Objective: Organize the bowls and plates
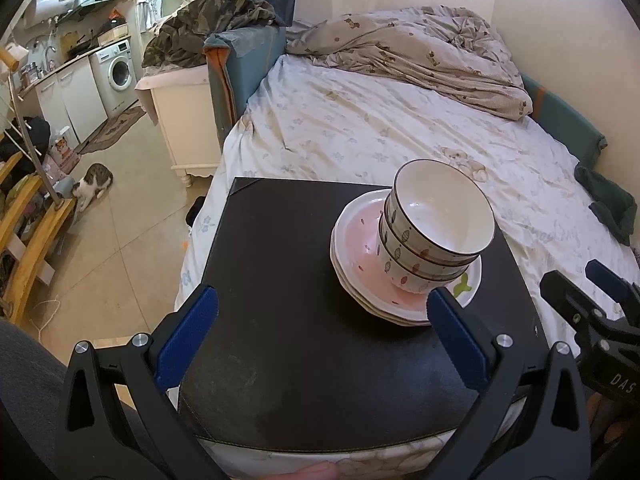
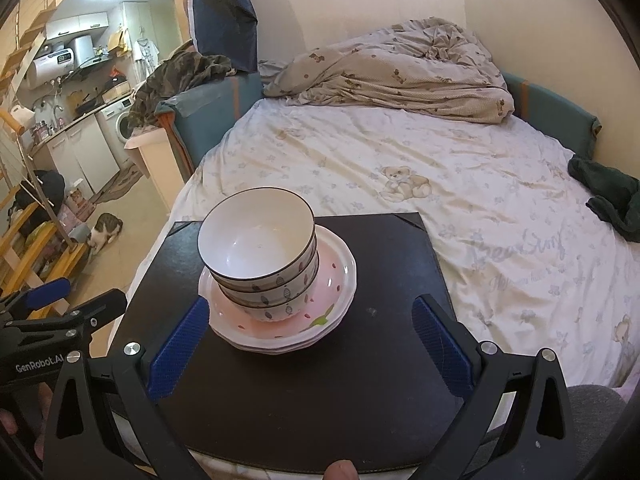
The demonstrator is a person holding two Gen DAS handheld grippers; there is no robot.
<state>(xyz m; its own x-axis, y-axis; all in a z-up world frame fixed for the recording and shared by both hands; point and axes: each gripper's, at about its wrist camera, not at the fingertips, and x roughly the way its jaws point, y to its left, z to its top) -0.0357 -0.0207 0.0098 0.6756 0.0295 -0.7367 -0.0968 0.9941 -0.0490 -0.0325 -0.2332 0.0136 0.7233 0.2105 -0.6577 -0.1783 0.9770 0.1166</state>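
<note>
Three white bowls (image 1: 436, 224) with leaf patterns sit nested on a stack of pink-and-white plates (image 1: 360, 256), on a black board (image 1: 280, 320) at the bed's near end. The bowls (image 2: 256, 252) and plates (image 2: 332, 276) also show in the right wrist view, on the board (image 2: 360, 360). My left gripper (image 1: 324, 332) is open and empty, just short of the stack and to its left. My right gripper (image 2: 312, 344) is open and empty, just in front of the stack. Each gripper shows at the edge of the other's view.
The board lies on a bed (image 1: 400, 132) with a rumpled duvet (image 1: 420, 48) at the far end and a dark green cloth (image 1: 612, 204) at the right. A cat (image 1: 94, 184) sits on the floor at left, near wooden shelves (image 1: 28, 216) and kitchen units (image 1: 80, 92).
</note>
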